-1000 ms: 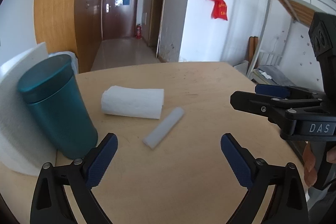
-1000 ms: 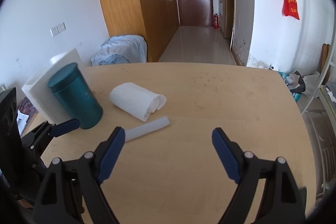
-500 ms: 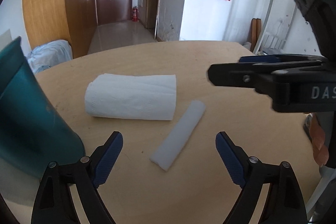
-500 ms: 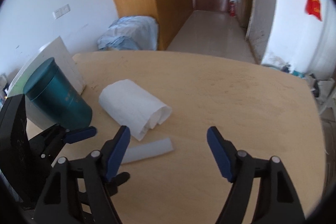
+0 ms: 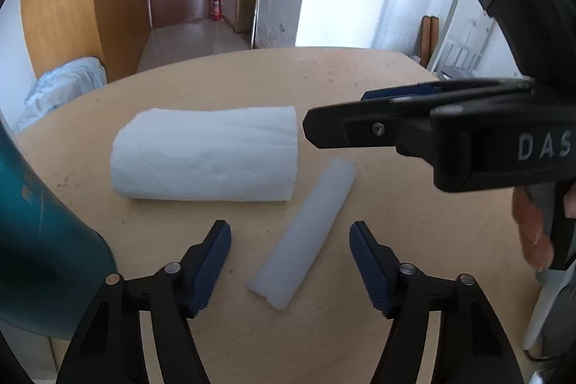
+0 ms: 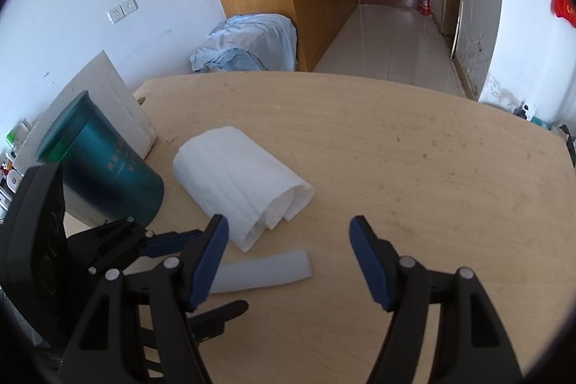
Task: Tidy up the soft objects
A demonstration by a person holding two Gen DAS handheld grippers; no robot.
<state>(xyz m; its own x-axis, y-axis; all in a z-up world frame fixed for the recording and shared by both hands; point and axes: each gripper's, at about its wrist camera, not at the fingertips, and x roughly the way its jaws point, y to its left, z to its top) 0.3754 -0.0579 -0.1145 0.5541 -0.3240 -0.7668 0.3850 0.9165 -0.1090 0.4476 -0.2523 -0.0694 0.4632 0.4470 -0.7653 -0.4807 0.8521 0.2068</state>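
A rolled white paper towel (image 5: 205,153) lies on the wooden table (image 5: 360,78). Just in front of it lies a short translucent white tube (image 5: 306,236). My left gripper (image 5: 289,233) hangs over the tube's near end. Its jaws are closing on either side of the tube, with the pads clear of it. My right gripper (image 6: 288,229) is also closing, above the tube's (image 6: 266,270) other end and the towel's (image 6: 237,175) open end, and touches neither. In the left wrist view the right gripper (image 5: 338,114) reaches in from the right, above the tube.
A teal canister (image 6: 104,168) stands at the table's left edge, close to my left gripper, with a white foam board (image 6: 108,96) leaning behind it. The table's (image 6: 396,150) right half is bare wood. Beyond the table are a covered bundle (image 6: 248,42) and a hallway.
Both grippers came forward and down toward the tube and towel. The left jaws narrowed markedly around the tube, and the right narrowed slightly. The towel, tube and canister stayed put.
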